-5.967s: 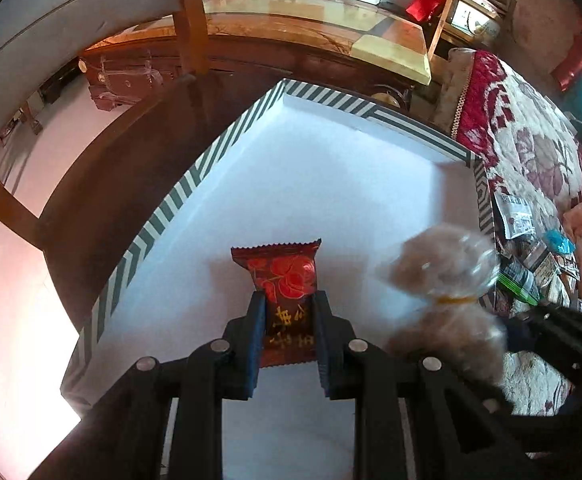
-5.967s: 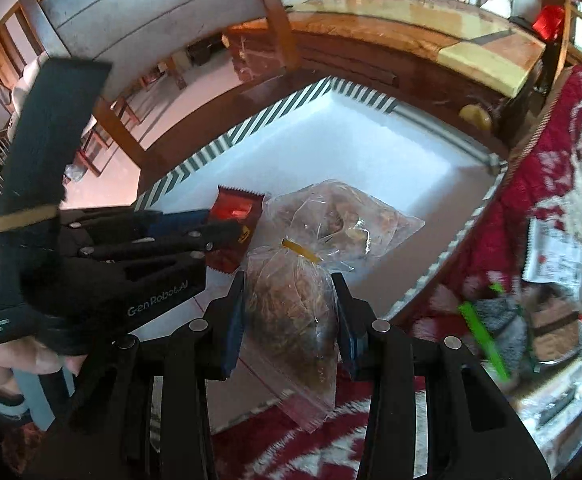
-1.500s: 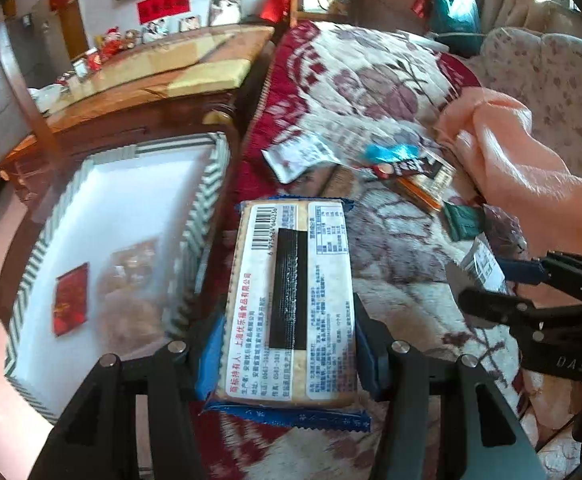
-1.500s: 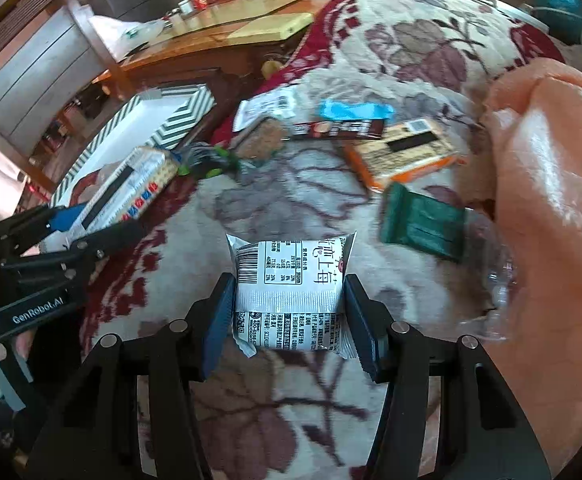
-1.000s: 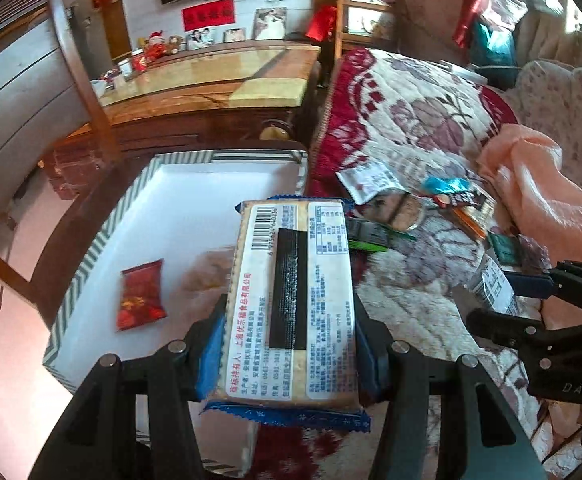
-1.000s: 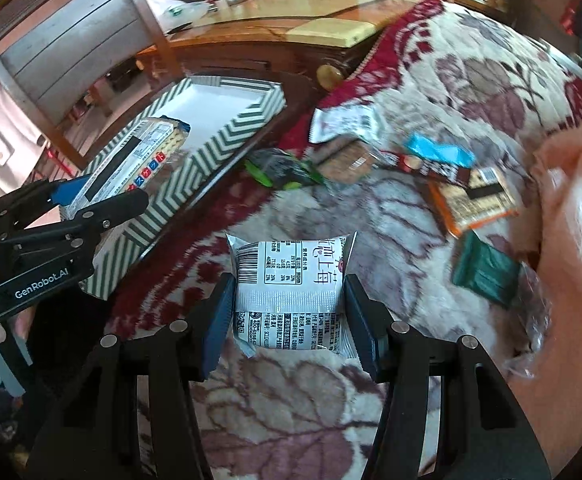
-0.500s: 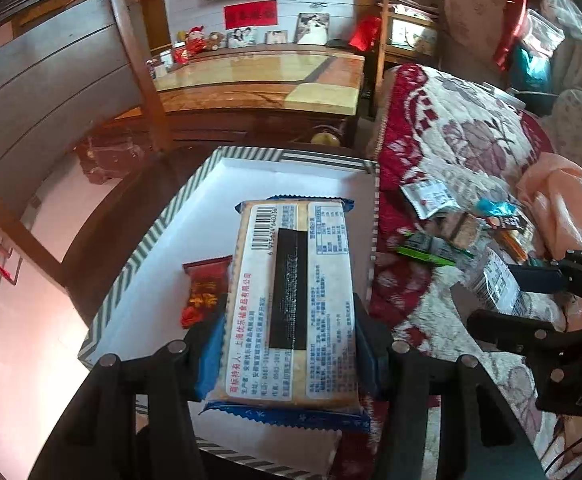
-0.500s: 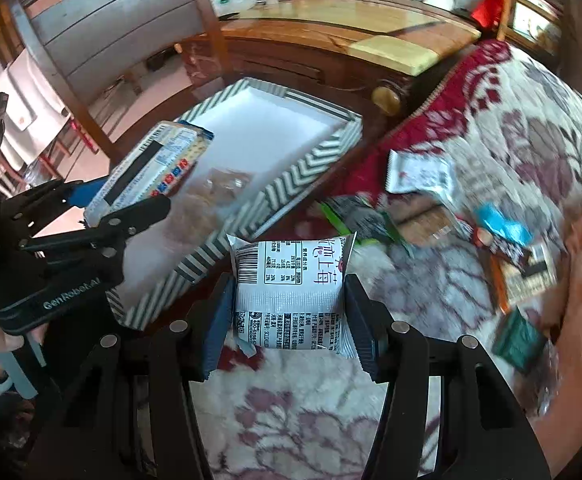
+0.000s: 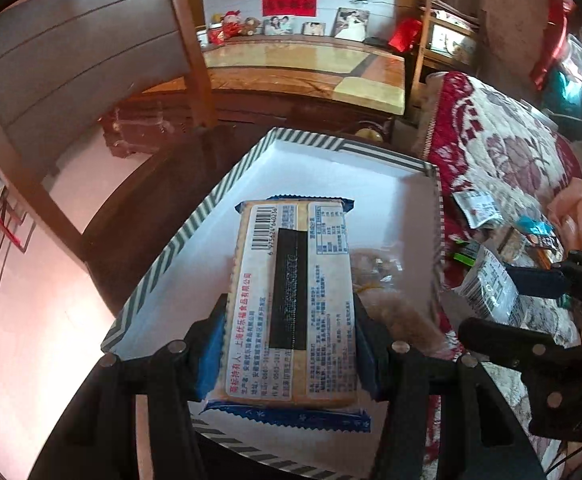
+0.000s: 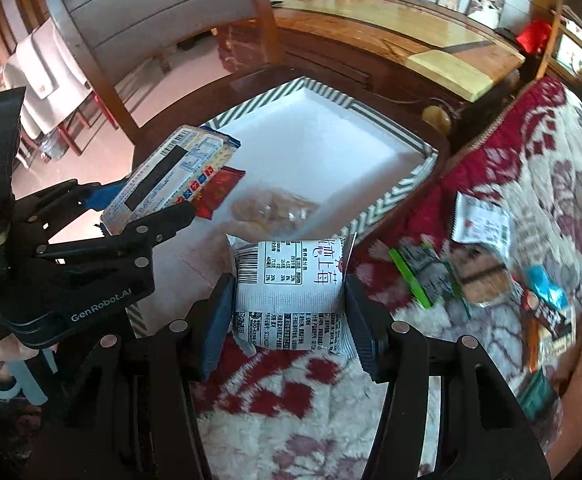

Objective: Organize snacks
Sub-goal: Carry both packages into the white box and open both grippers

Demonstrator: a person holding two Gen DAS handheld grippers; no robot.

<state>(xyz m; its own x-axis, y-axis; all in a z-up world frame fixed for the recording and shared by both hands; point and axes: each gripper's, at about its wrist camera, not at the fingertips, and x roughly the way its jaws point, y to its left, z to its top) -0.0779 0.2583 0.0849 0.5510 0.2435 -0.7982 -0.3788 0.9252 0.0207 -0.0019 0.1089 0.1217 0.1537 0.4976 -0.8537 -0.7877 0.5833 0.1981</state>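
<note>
Cracker pack clamped in left claw, over striped tray holding red packet and clear bag. Right claw grips white packet at tray's near-right edge. Loose snacks on floral blanket right. Both claws were above blanket 1 second ago.

Your left gripper is black plastic with silver screws, blue pads and white "GenRobot.AI" lettering.
</note>
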